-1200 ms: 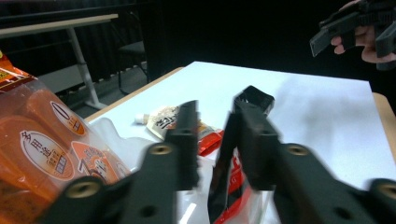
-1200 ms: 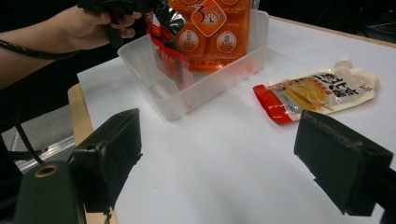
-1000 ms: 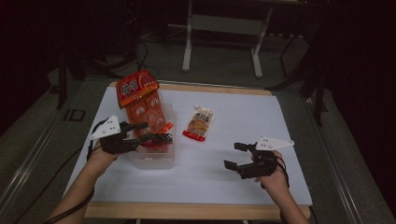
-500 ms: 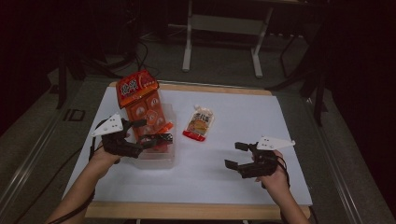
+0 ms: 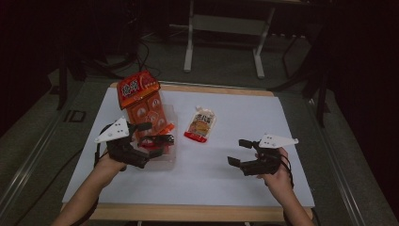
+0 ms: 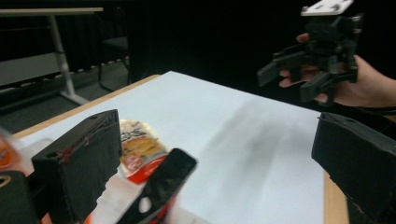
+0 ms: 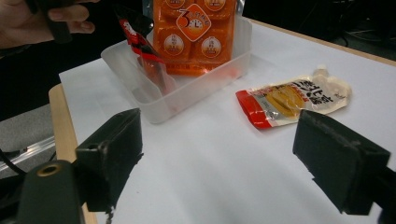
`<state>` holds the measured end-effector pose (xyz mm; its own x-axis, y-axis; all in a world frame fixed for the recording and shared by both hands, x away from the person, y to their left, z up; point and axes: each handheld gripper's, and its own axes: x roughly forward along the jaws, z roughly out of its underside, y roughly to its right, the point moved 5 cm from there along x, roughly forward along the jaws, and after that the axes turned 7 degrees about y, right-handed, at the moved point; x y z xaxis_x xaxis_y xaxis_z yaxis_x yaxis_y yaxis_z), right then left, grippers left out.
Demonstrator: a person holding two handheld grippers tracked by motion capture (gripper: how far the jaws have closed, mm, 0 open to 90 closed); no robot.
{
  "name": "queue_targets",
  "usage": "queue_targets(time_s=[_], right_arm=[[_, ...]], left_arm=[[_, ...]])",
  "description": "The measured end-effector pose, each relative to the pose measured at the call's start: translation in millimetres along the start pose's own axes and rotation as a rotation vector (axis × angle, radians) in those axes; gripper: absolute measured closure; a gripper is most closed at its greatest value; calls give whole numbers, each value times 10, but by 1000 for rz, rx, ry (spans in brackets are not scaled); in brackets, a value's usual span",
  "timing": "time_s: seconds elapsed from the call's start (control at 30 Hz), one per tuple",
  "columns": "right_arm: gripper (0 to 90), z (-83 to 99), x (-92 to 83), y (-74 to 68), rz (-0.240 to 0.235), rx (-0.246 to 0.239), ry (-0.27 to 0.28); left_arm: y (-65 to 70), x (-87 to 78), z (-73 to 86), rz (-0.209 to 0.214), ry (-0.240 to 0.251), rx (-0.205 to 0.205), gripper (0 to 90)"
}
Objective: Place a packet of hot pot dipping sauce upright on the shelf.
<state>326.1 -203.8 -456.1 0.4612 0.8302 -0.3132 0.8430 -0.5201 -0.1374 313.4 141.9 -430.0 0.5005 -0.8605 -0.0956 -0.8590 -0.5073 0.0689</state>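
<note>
My left gripper [image 5: 157, 133] hangs over the near end of the clear plastic bin [image 5: 165, 162], at the left of the white table sheet [image 5: 235, 188]. Its jaws have just been opening and now stand spread wide, and their pads press on nothing. In the left gripper view a dark red-and-black packet [image 6: 161, 191] stands up between the two jaws, blurred, free of both pads. In the right gripper view this same slim packet [image 7: 140, 42] leans upright inside the bin [image 7: 187, 95], at the bin's near-left part.

Behind the packet, the large orange snack bag [image 5: 143, 103] stands in the same bin, tilted back, its top rising above the bin wall. In the right gripper view its front [image 7: 196, 28] shows round printed labels.

Just right of the bin, apart from it, a cream pouch with a red end [image 5: 201, 123] lies flat on the sheet. In the left gripper view this pouch [image 6: 137, 151] shows beyond my left jaw.

My right gripper [image 5: 240, 151] is at the right of the sheet, well apart from the bin and the pouch. Its jaws stand spread with nothing between them; in the right gripper view only bare sheet lies between the pads.
</note>
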Motion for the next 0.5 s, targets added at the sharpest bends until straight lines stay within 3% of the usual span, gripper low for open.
queue_targets(time_s=[0.2,0.4,0.5], right_arm=[[127,-58,23,52,49,-9,-10],[122,-140,67,156,64,39,8],[120,-191,101,196,96,22,15]], left_arm=[[169,11,10,16,8,7,24],[381,34,53,48,12,21,24],[480,57,97,65,7,27,24]])
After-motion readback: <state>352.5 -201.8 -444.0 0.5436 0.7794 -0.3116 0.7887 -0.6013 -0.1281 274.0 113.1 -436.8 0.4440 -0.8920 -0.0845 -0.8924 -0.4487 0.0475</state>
